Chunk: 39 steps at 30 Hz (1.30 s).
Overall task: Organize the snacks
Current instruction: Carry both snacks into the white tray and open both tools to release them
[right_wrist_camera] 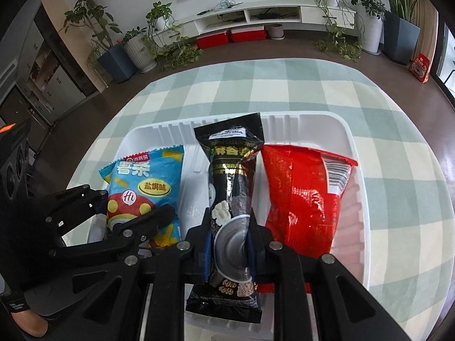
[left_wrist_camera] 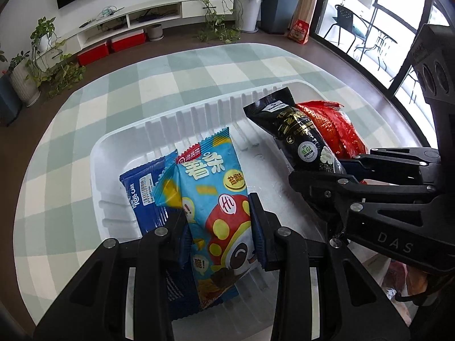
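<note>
- The left gripper (left_wrist_camera: 220, 224) pinches a light-blue chip packet (left_wrist_camera: 212, 199) between its fingers (left_wrist_camera: 257, 227); the packet stands lengthwise between them, its top end pointing away from the camera, over the left part of the white tray (left_wrist_camera: 159, 130).
- The right gripper (right_wrist_camera: 229, 244) pinches a black snack packet (right_wrist_camera: 231, 187) across its lower half; its sealed bottom edge hangs below the fingers (right_wrist_camera: 257, 236), its top reaches toward the tray's far wall.
- A dark-blue packet (left_wrist_camera: 145, 196) lies in the tray just left of the chip packet and partly under it; a red packet (right_wrist_camera: 301, 196) lies in the tray's right part, just beside the black one.
- Legible print: "ROLL CAKE" and a barcode on the dark-blue packet; "Hi" in a white circle on the chip packet, alongside large Chinese characters; a green "GI" badge on the black packet; "DAS" on the right gripper's body.
- The chip packet shows a cartoon figure with a red cap dotted yellow. The black packet bears gold lettering and a grey bowl picture. The red packet is glossy and crinkled.
- The tray has ribbed walls and rests on a counter (right_wrist_camera: 284, 85) covered in a pale green-and-cream check cloth.
</note>
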### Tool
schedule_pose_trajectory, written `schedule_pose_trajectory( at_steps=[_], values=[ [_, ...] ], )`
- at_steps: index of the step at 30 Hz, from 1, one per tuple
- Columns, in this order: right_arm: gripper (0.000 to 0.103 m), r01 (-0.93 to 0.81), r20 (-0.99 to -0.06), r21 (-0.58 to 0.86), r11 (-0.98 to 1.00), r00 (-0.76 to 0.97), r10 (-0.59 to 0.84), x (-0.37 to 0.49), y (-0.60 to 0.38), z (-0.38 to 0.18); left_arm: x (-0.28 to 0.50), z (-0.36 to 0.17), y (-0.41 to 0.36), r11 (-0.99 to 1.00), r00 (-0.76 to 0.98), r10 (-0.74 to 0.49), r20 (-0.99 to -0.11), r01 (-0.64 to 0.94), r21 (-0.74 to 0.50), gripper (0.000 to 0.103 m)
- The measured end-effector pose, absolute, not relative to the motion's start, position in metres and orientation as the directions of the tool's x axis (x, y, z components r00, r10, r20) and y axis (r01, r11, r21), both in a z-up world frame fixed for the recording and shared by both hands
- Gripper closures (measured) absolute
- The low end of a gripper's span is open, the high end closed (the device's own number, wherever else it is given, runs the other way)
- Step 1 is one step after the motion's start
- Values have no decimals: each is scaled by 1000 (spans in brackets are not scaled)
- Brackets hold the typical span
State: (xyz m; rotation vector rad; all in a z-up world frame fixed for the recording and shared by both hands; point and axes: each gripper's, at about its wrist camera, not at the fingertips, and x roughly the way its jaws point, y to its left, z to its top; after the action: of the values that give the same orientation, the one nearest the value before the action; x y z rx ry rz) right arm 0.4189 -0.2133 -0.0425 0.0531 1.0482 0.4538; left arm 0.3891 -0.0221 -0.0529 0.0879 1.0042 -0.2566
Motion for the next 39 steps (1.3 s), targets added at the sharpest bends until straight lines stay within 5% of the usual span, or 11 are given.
schedule_pose_trajectory(
  at_steps=[25, 39],
  values=[
    [80, -340, -860, 170, 925, 406, 307, 422, -198, -55, 388, -67, -23, 968, 534, -145, -833, 249, -9, 62],
    [64, -323, -830, 168, 931, 463, 310, 411, -209, -40, 374, -41, -10, 979, 604, -153, -782, 202, -36, 39]
  ],
)
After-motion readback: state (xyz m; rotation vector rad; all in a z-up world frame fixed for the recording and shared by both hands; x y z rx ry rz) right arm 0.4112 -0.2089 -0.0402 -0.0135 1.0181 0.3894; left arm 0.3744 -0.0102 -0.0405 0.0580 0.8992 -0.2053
